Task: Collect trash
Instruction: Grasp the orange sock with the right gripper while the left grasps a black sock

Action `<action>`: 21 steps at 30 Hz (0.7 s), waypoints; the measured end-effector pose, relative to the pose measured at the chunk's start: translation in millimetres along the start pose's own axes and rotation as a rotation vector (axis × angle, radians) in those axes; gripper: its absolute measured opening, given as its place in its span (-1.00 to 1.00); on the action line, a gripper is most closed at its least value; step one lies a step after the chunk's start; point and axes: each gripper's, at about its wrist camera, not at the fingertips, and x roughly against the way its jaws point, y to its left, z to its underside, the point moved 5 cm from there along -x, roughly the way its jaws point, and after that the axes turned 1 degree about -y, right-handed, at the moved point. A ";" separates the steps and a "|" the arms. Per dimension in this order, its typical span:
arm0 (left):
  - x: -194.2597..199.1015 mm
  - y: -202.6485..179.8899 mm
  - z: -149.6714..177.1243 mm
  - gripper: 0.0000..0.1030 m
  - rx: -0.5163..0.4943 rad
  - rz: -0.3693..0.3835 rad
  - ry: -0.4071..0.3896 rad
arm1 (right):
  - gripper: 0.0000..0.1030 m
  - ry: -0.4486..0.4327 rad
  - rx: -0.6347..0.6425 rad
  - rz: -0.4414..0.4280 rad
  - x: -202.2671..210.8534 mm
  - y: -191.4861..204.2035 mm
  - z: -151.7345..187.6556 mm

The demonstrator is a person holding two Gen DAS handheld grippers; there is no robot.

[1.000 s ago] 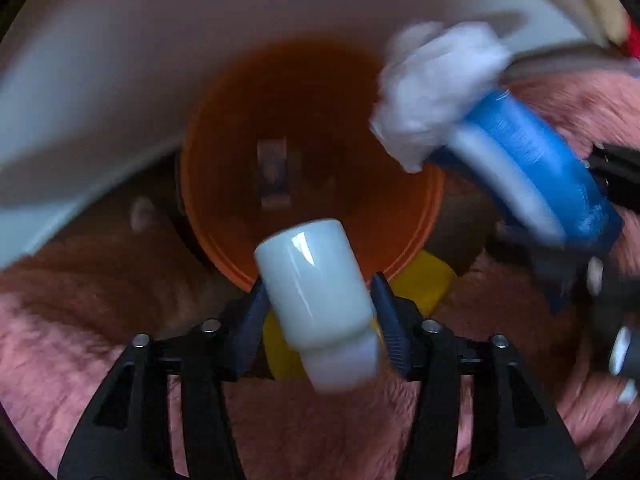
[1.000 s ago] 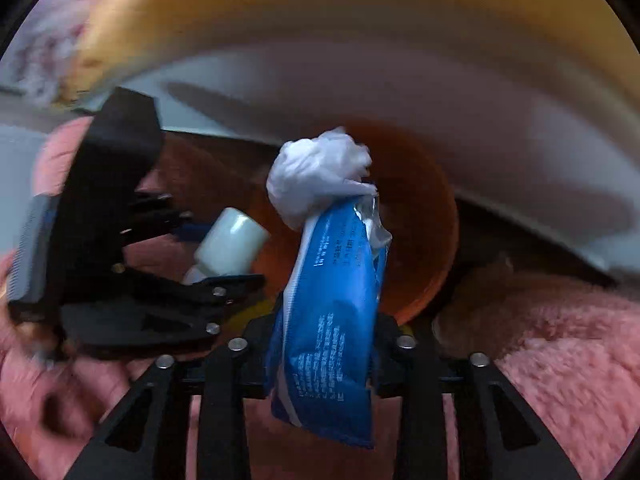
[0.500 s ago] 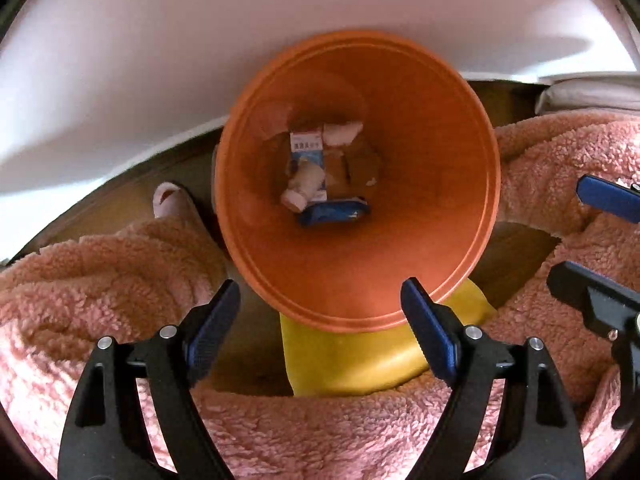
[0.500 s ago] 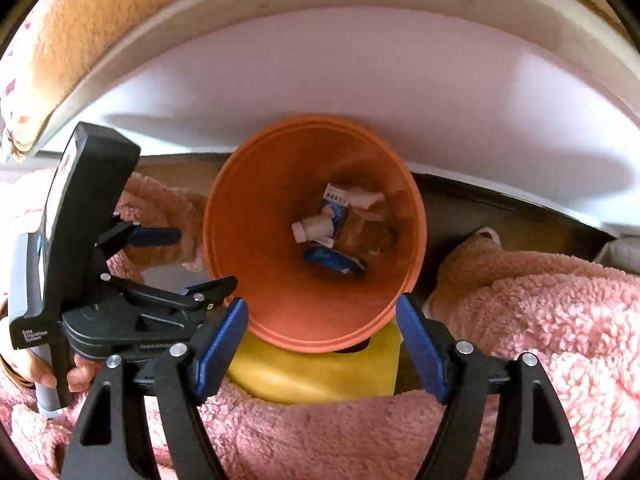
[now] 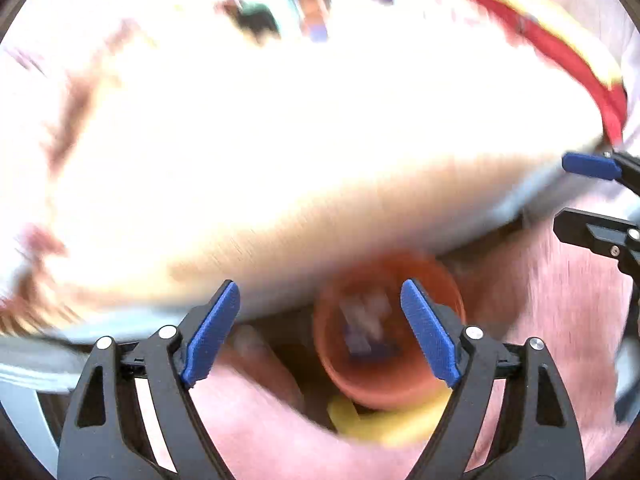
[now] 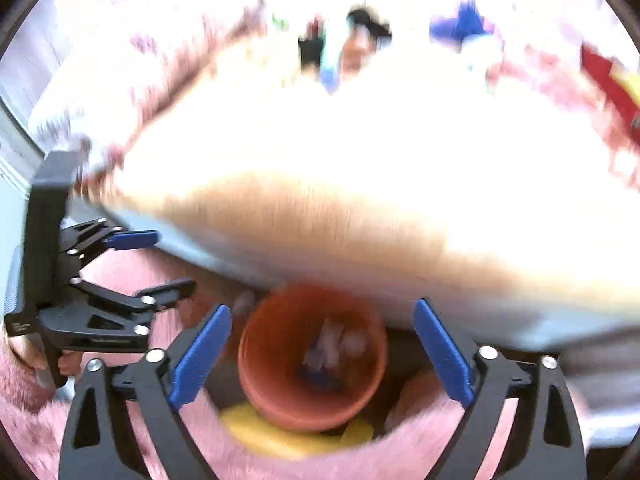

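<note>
Trash, dropped: both grippers empty over the round orange plastic bin (image 5: 390, 332).

Bin sits low centre in both wrist views, down on the floor below the pale table edge (image 6: 360, 240), wedged between pink fleece-covered legs (image 5: 260, 432) with a yellow slab (image 6: 280, 432) under its near rim; judged placed there so loads fall straight in from the lap. Left gripper (image 5: 320, 332) and right gripper (image 6: 322, 354): jaws have just been opening, now spread wide, nothing between the blue pads on either. Each frames the bin mouth, pointing steeply down. Contents (image 6: 332, 348) blurred: pale and white scraps, something blue, lying at the bottom; no single item can be told. Tabletop upper frame overexposed; smeared dark, blue and red items (image 5: 308, 12) along its far side, possibly more trash.
</note>
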 end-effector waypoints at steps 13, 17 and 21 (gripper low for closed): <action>20.7 85.4 -119.9 0.76 0.247 -0.225 -0.394 | 0.86 -0.141 0.058 0.047 -122.2 -17.7 -216.7; 8.8 91.5 -118.5 0.77 0.254 -0.221 -0.379 | 0.77 -0.063 0.045 0.129 -182.0 -34.4 -234.1; 6.3 97.7 -114.5 0.76 0.278 -0.203 -0.373 | -0.22 0.086 0.026 0.150 -226.4 -44.3 -235.5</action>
